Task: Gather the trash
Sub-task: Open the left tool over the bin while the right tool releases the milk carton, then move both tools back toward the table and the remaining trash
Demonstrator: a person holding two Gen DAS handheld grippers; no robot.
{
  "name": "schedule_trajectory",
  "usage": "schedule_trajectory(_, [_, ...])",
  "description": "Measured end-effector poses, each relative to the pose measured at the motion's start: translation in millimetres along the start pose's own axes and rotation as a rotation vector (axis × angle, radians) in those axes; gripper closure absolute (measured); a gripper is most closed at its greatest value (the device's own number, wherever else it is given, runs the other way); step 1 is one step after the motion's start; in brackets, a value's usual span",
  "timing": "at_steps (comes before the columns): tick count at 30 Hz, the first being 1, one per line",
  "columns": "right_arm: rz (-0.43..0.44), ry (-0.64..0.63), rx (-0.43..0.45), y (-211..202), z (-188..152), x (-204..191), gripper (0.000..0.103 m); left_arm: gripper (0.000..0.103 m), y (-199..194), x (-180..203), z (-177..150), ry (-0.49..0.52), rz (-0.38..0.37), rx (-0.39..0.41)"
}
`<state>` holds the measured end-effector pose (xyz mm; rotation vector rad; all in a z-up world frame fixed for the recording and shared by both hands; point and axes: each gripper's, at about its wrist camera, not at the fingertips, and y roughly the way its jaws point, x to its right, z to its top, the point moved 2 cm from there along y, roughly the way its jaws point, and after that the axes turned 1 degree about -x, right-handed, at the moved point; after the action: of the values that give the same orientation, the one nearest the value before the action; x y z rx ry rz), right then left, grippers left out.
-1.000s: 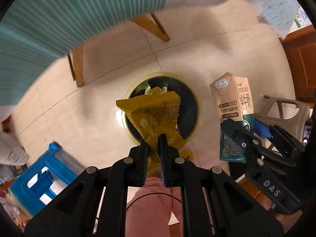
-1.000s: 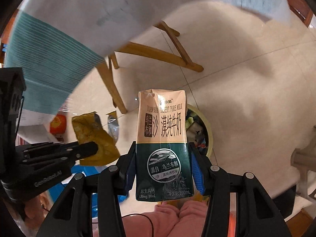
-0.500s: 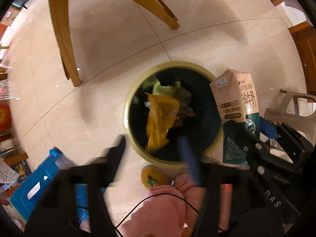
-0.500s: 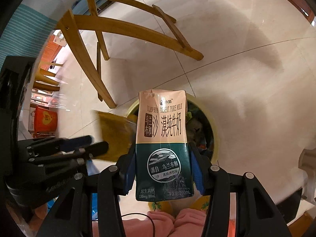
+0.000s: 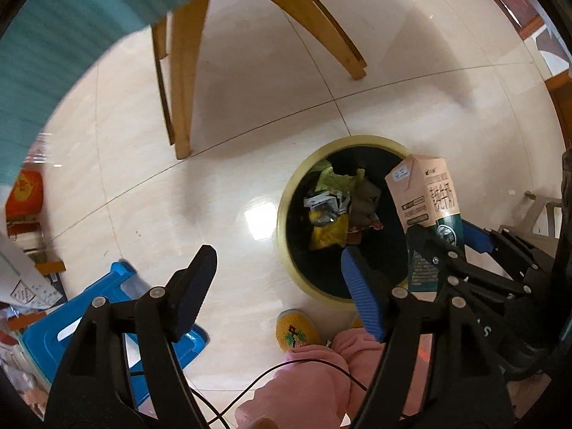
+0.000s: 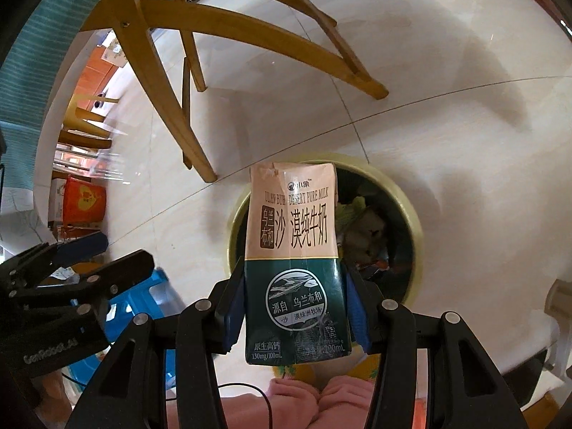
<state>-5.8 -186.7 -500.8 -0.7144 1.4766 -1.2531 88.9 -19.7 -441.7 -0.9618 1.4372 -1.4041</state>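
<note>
A round trash bin (image 5: 286, 193) with a yellowish rim (image 6: 411, 214) stands on the tiled floor with several wrappers inside. Among them lies a yellow snack bag (image 5: 329, 232). My left gripper (image 5: 277, 254) hangs over the bin's near left edge. Its jaws are opening and nothing is between them. It also shows at the left of the right wrist view as the left gripper (image 6: 123, 250). My right gripper (image 6: 293, 271) is shut on a beige and dark green milk carton (image 6: 293, 243). It holds the carton (image 5: 425, 193) upright above the bin's right side.
Wooden chair legs (image 5: 182, 89) stand behind the bin. A blue plastic stool (image 5: 71, 321) sits at the near left and a grey stool (image 5: 543, 211) at the right. A person's pink trouser legs and a yellow slipper (image 5: 296, 332) are just in front of the bin.
My left gripper has let go of the yellow snack bag, which fell into the bin, and its jaws have spread wide. Both grippers have sunk toward the bin. The right still holds the carton.
</note>
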Motion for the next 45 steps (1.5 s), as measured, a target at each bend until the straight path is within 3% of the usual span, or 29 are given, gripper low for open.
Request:
schedule_trajectory(1, [0.002,-0.002,0.003,-1,1,-1,0.053,0.033,-5,-2,-1,-0.004,0.000,0.002])
schedule_trajectory(6, [0.006,-0.017,0.029,-22,0,-10,0.028,0.033,-32,-7,-9,-0.014,-0.008,0.022])
schedule_trajectory(8, [-0.005,-0.019,0.034,-32,-1,-13,0.023,0.033,-43,-8,-13,-0.013,-0.012,0.032])
schedule_trajectory(17, [-0.015,0.003,0.070,-106,-14,-28,0.023,0.033,-125,-7,-37,-0.003,-0.043,0.069])
schedule_trajectory(25, [-0.017,0.011,0.118,-218,-36,-61,0.023,0.033,-241,-16,-60,0.034,-0.091,0.142])
schedule_trajectory(36, [-0.004,-0.022,0.274,-385,-55,-129,0.023,0.033,-400,-48,-61,0.063,-0.163,0.352])
schedule_trajectory(45, [-0.025,-0.072,0.429,-485,-52,-179,0.023,0.033,-490,-67,-52,0.097,-0.193,0.566])
